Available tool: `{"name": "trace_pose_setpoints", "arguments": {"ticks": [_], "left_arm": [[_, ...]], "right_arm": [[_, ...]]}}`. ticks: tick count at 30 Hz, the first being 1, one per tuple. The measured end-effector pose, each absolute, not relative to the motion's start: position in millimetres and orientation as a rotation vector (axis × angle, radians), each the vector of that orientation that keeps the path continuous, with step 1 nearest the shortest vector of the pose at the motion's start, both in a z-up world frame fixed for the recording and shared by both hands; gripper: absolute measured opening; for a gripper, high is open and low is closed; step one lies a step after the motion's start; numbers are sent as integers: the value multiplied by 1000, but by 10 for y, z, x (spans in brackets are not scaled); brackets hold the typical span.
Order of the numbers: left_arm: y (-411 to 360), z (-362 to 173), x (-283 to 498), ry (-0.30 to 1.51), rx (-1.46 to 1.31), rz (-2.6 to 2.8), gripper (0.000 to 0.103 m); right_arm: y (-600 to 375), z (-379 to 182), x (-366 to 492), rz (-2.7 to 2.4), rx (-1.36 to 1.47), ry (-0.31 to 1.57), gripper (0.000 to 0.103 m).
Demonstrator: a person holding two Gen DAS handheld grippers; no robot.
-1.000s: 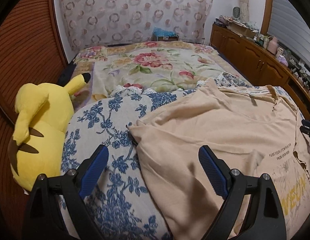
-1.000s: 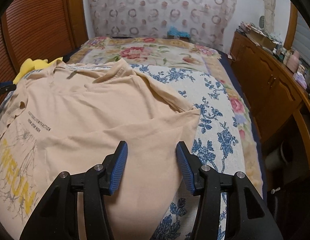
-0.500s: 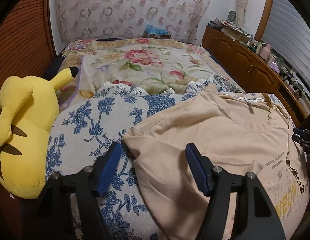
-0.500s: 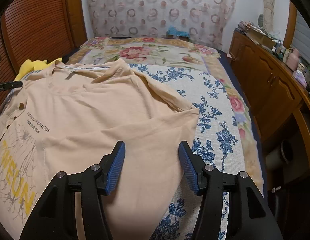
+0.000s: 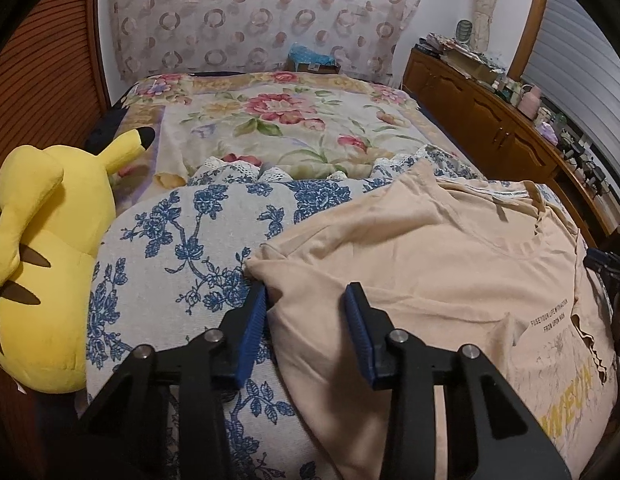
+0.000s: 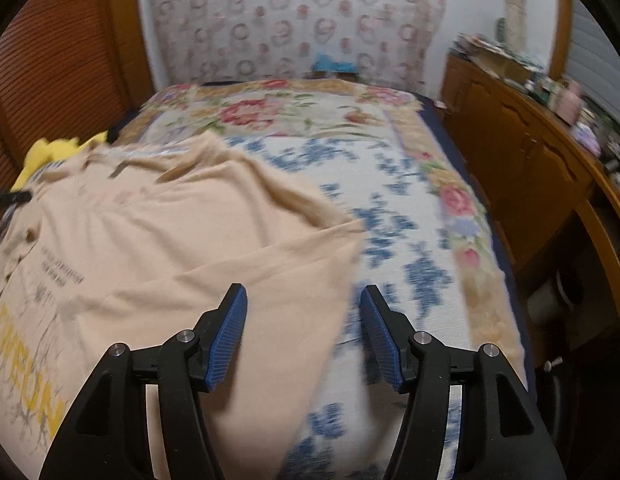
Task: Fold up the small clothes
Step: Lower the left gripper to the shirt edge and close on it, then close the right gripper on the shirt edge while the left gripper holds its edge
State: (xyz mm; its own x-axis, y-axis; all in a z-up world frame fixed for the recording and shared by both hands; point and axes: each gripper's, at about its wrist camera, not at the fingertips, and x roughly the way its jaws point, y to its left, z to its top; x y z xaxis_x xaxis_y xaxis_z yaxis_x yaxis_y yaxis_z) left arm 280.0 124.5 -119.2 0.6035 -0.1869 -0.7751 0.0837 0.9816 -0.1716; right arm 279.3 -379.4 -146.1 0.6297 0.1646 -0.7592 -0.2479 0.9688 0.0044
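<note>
A beige T-shirt (image 5: 430, 272) with yellow lettering lies spread flat on the bed, its neck toward the far side. My left gripper (image 5: 306, 294) hovers low over the shirt's left sleeve. Its jaws are closing, with the sleeve's outer edge between the blue pads, which have not pinched the cloth. In the right wrist view, the T-shirt (image 6: 149, 248) fills the left half. My right gripper (image 6: 303, 294) straddles the right sleeve's edge, its jaws opening and the pads clear of the fabric.
A blue-flowered white cover (image 5: 169, 248) lies under the shirt, with a floral blanket (image 5: 285, 120) beyond it. A yellow plush toy (image 5: 41, 248) sits at the bed's left edge. A cluttered wooden cabinet (image 5: 490, 120) runs along the right side.
The left jaws have narrowed a lot and now bracket the sleeve's edge. The right jaws have widened a little, and its view has shifted so the sleeve edge sits between them.
</note>
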Motion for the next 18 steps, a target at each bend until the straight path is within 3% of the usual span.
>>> {"name": "trace_pose_setpoints", "arguments": {"ticks": [2,6,13,16,17,18], "left_arm": [[1246,-1194,2802,909,-122,-159,38],[1280,-1204,2809,908,-137,-157,20],[1259,-1168,2832,919,-132,-175,5],[1205,-1079,2802,902,-123,-180,4],[1177,-1024,2762,892,-123,-170,3],[1137,-955,2700,874,-128,-190,3]], "right_arm": [[-3861,-1449,2839,237,-86,865,61],[-3932,-1472,2956,237,-73,892,61],[-3801,-1462,3054,290,-117,898,60],[-3667,-1460,3054,358,-154,887,31],[-3630,-1452,3056,392,-142,890,7],[-3606,-1450,3067,408,-121,899,6]]}}
